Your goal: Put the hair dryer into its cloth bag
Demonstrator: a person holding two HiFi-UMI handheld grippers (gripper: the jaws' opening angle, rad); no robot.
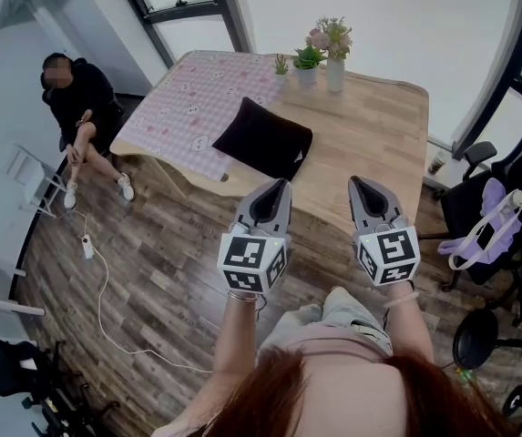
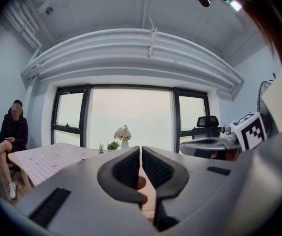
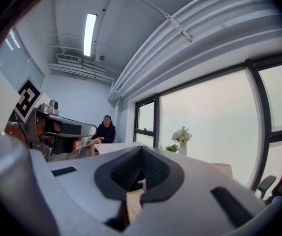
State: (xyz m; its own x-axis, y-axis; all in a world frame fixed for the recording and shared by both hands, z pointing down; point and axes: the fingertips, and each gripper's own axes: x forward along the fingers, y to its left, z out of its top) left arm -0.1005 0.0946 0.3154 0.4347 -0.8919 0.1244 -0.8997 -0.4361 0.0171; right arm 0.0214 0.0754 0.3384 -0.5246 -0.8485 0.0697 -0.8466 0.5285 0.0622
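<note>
A black cloth bag (image 1: 262, 139) lies flat on the wooden table (image 1: 379, 135), half on a pink checked cloth (image 1: 192, 103). No hair dryer shows in any view. My left gripper (image 1: 281, 184) is held up in the air in front of the table's near edge, just short of the bag, with its jaws shut and nothing between them (image 2: 141, 149). My right gripper (image 1: 359, 182) hovers beside it to the right, level, also shut and empty (image 3: 141, 149). Each gripper's marker cube shows in the other's view.
A white vase of flowers (image 1: 334, 55) and two small potted plants (image 1: 306, 62) stand at the table's far edge. A person (image 1: 80, 107) sits on a chair at the left. Office chairs with a purple bag (image 1: 486, 226) stand at the right. A cable with a power strip (image 1: 87, 246) lies on the floor.
</note>
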